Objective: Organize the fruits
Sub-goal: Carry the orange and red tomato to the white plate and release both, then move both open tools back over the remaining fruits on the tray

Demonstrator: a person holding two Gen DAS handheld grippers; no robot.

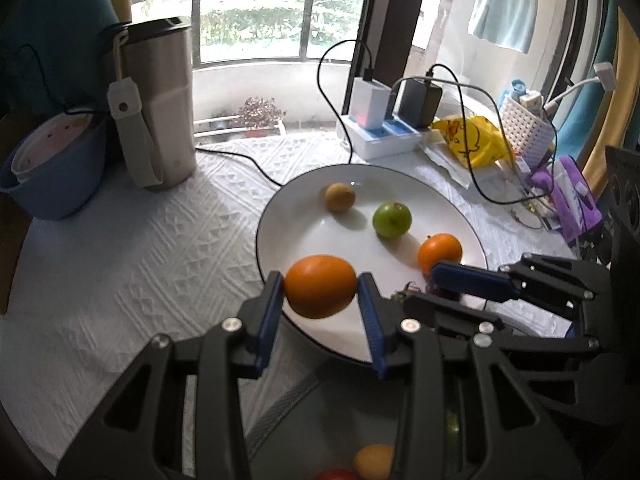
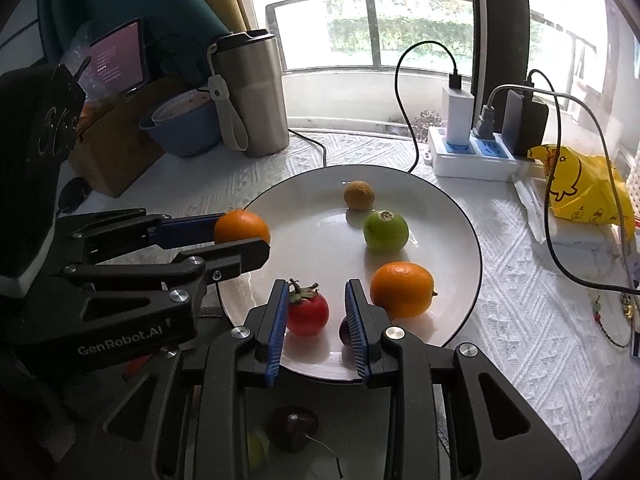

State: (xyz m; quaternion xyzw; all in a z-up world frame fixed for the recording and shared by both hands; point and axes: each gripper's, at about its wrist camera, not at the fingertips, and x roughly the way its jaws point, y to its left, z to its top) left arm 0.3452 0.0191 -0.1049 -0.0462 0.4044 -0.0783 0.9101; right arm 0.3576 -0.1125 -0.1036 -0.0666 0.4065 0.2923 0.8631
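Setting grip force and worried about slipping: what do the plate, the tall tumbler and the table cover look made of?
The plate looks like glazed ceramic: glossy white, window glints, thin dark rim. The tall tumbler looks like brushed stainless steel, with a dull grey sheen and a dark, probably plastic, lid. The table cover looks like soft white fabric or embossed paper with a raised geometric pattern; I cannot tell which.

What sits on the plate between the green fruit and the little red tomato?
Only bare white plate lies between the green fruit and the tomato; the right wrist view shows this. The loose orange sits off to the side.
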